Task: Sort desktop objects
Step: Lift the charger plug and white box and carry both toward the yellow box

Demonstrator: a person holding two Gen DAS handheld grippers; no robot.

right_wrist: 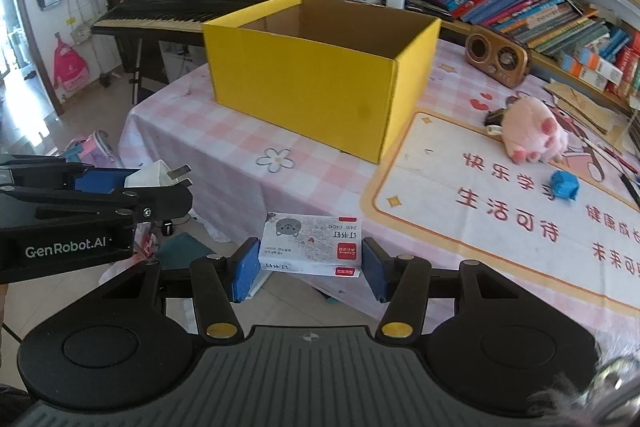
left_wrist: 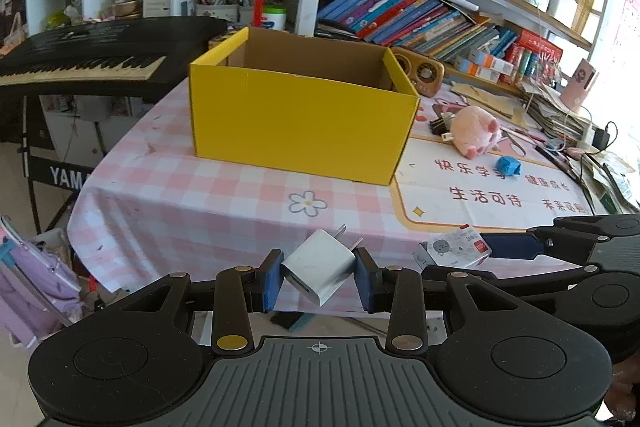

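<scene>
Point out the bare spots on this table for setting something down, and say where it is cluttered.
Free: the checked cloth between the yellow box and the near table edge, and the printed mat in front of the blue wad. Crowded: the right edge, around the pink plush paw and the wooden radio, with papers stacked there.

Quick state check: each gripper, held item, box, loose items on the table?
Left gripper: shut on white plug-in charger, tilted, off the table.
Right gripper: shut on small white staple box, held level.
Yellow cardboard box: open-topped, upright; contents hidden.
Pink plush paw: lying on the table mat, untouched.
Blue crumpled wad: loose on the mat.
</scene>
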